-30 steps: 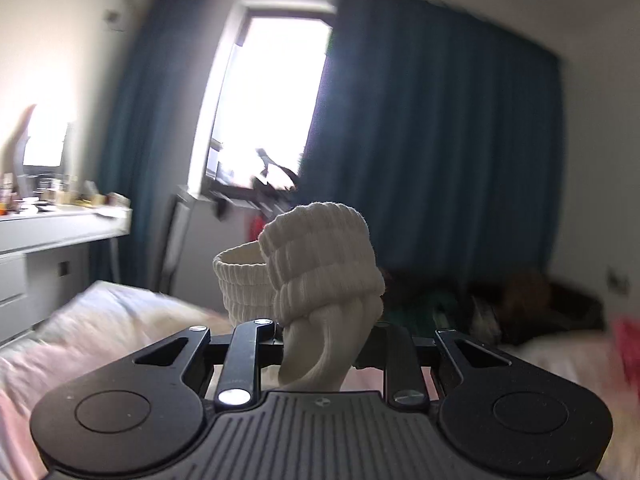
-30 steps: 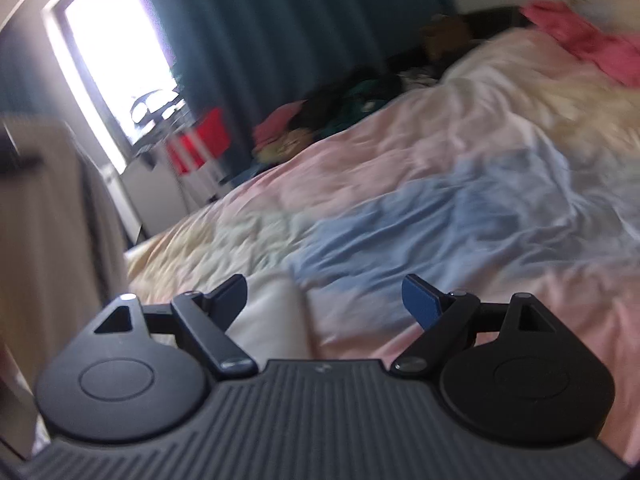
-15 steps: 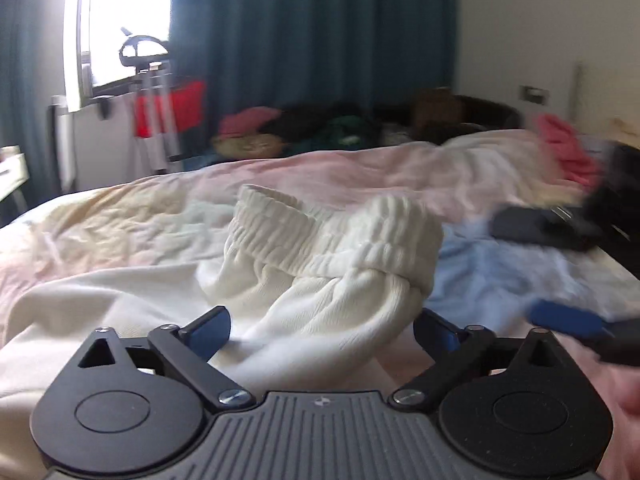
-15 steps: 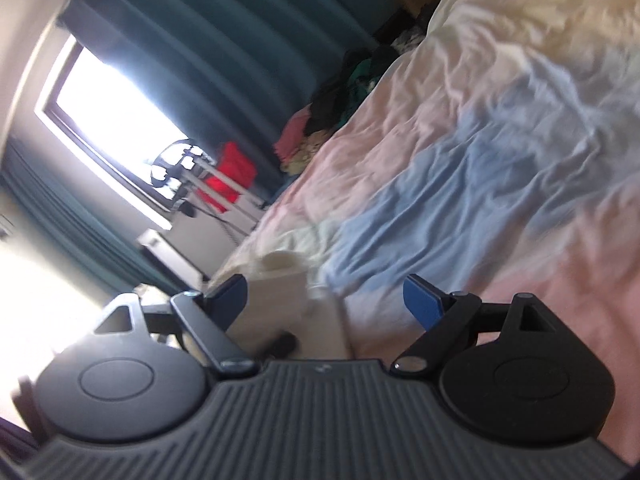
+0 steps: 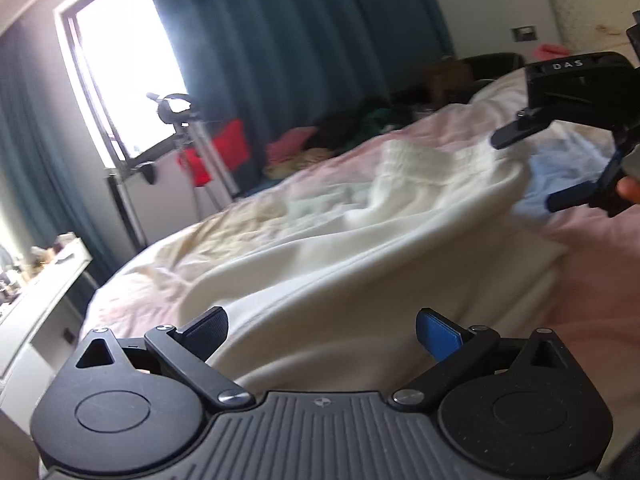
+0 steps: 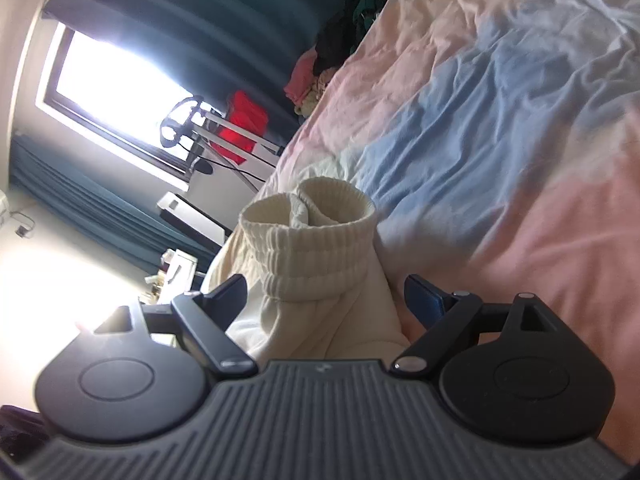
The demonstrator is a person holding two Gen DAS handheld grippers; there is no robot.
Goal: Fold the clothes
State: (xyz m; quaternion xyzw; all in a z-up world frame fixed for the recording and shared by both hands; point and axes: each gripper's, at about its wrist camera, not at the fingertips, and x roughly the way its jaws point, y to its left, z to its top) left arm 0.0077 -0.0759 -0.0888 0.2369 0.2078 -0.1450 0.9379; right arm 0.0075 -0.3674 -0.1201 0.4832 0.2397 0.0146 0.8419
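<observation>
A cream garment (image 5: 360,240) lies crumpled on the pastel bed cover (image 6: 500,100). Its two ribbed cuffs (image 6: 316,232) stand bunched together at its far end. My left gripper (image 5: 320,322) is open low over the garment's near part, with cloth under and between its fingers but not pinched. My right gripper (image 6: 324,290) is open too, and the cuffs sit just ahead of and between its fingers, untouched by the pads. In the left wrist view the right gripper (image 5: 548,164) hovers at the upper right, beside the cuffs (image 5: 420,160).
A pile of clothes (image 5: 320,140) lies at the bed's far end under dark blue curtains (image 5: 300,40). A stand with a red item (image 5: 224,148) is by the window. A white desk (image 5: 40,280) runs along the left. A person's fingertip (image 5: 630,190) shows on the right gripper.
My left gripper opened and let go of the cuffs, which dropped onto the bed, then sank and rolled. My right gripper rolled and came down to the cuffs.
</observation>
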